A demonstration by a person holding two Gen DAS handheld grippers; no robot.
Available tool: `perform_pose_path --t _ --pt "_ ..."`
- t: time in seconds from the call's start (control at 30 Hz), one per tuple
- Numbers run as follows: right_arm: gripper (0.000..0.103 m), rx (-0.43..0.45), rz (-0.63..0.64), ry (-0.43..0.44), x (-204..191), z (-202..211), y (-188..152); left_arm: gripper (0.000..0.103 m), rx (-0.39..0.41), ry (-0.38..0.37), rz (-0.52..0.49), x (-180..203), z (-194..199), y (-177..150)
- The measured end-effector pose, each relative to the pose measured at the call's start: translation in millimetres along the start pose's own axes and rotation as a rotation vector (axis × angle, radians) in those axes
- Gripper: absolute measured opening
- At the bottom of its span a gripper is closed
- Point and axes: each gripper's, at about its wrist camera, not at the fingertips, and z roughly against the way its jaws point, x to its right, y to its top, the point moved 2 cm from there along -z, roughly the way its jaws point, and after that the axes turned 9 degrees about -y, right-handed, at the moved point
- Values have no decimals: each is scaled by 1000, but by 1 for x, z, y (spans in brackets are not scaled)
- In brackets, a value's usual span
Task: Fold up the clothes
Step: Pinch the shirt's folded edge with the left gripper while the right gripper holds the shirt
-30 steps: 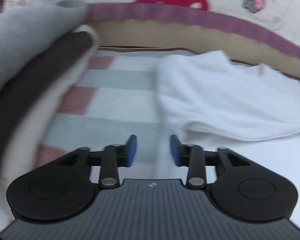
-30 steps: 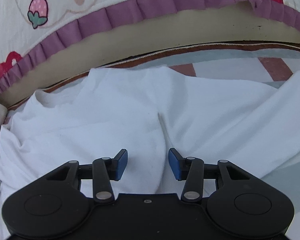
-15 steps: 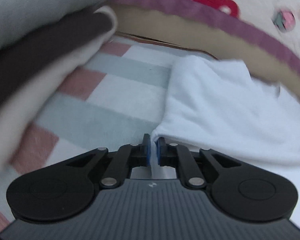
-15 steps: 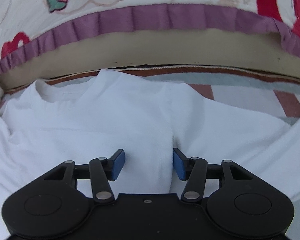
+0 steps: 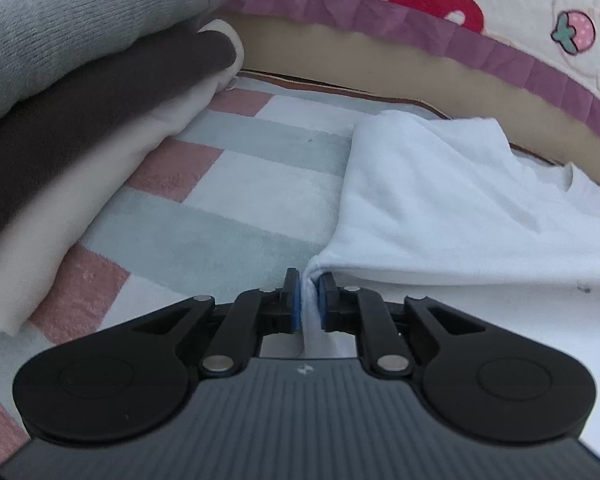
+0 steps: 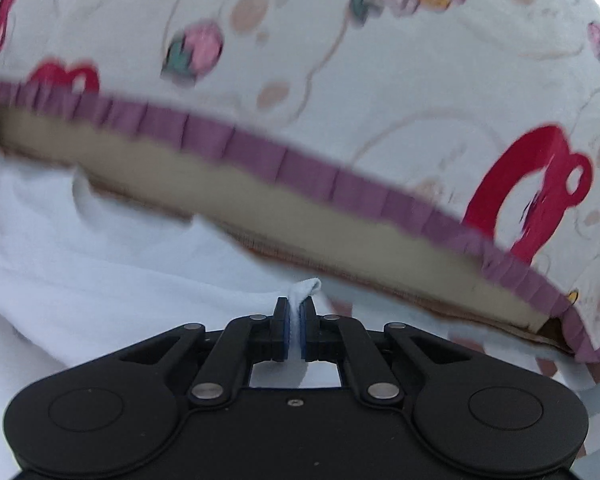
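Right gripper [image 6: 295,326] just snapped closed on white shirt [image 6: 100,264] fold — left gripper [image 5: 308,302] already pinching its edge — both ends held, fold lift can start.

Two wrist fisheyes, low and close over white garment [image 5: 459,200], both facing purple-trimmed quilt [image 6: 339,80]

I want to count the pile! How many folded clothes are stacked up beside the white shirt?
3: a grey one on top, a dark brown one in the middle, a cream one at the bottom. More may be hidden past the picture's edge.
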Motion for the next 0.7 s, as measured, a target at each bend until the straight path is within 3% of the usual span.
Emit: perform_pose_path --t 0.07,0.1,0.13,0.17,0.3,0.47,0.53,0.57,0.67,0.7 --pt "5 -53 10 9 -3 -14 -10 17 -62 -28 -37 2 1 5" --pt "5 -70 4 13 -4 -17 -13 29 -107 -101 -41 2 5 8" --pt "5 -87 -4 18 -5 -19 -15 33 -142 -177 -40 1 10 11" --pt "5 -98 -17 24 -4 -21 -16 34 -135 -247 -23 -1 20 13" --pt "6 -122 -64 69 6 -25 -17 43 -42 -324 27 -11 42 33" --pt "7 -134 -188 122 19 -30 -16 45 -17 -254 -27 -5 5 74" --pt "7 -129 -231 136 24 -29 -15 59 -6 -243 -106 10 -18 86" --pt "7 -125 -228 141 24 -29 -14 60 -4 -251 -169 21 -33 91" --pt "7 -96 -197 155 23 -28 -12 59 -80 -169 -327 52 -72 95" --pt "7 -87 -197 164 25 -27 -11 51 -84 -154 -346 57 -80 95"
